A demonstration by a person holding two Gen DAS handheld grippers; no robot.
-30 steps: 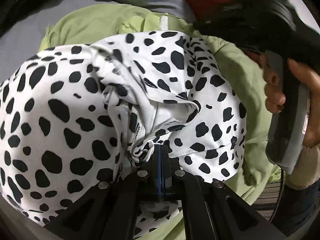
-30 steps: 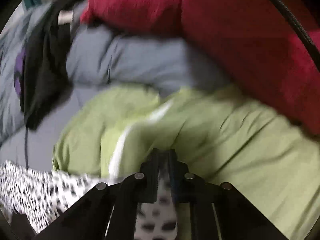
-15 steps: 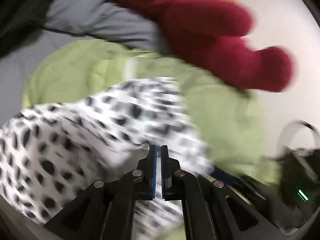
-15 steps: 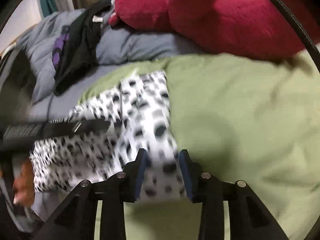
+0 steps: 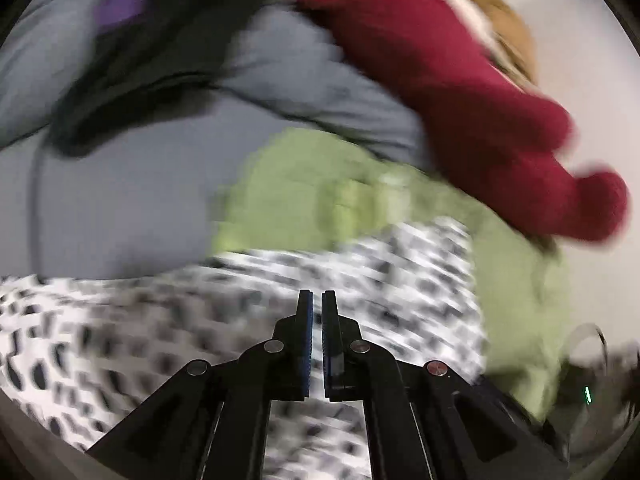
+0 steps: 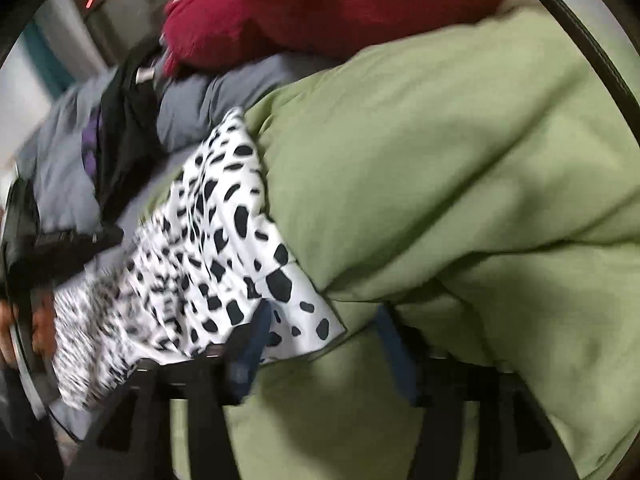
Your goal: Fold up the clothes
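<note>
A white garment with black spots [image 5: 224,304] lies on a green garment [image 5: 296,192] on the grey bed. In the left wrist view my left gripper [image 5: 316,300] hovers over the spotted cloth with its jaws nearly together and nothing between them. In the right wrist view the spotted garment [image 6: 224,240] lies left of the broad green garment [image 6: 440,168]. My right gripper [image 6: 320,320] is wide open, its fingers either side of a fold of green cloth beside the spotted corner. The views are motion-blurred.
A red plush toy [image 5: 472,92] lies at the back right, also in the right wrist view [image 6: 320,4]. A dark garment with purple [image 5: 152,52] lies on the grey bedding [image 5: 100,200] at the back left. The other hand-held tool shows at left [image 6: 48,252].
My left gripper has let go of the spotted garment and pulled back. My right gripper has opened wide and moved onto the green cloth.
</note>
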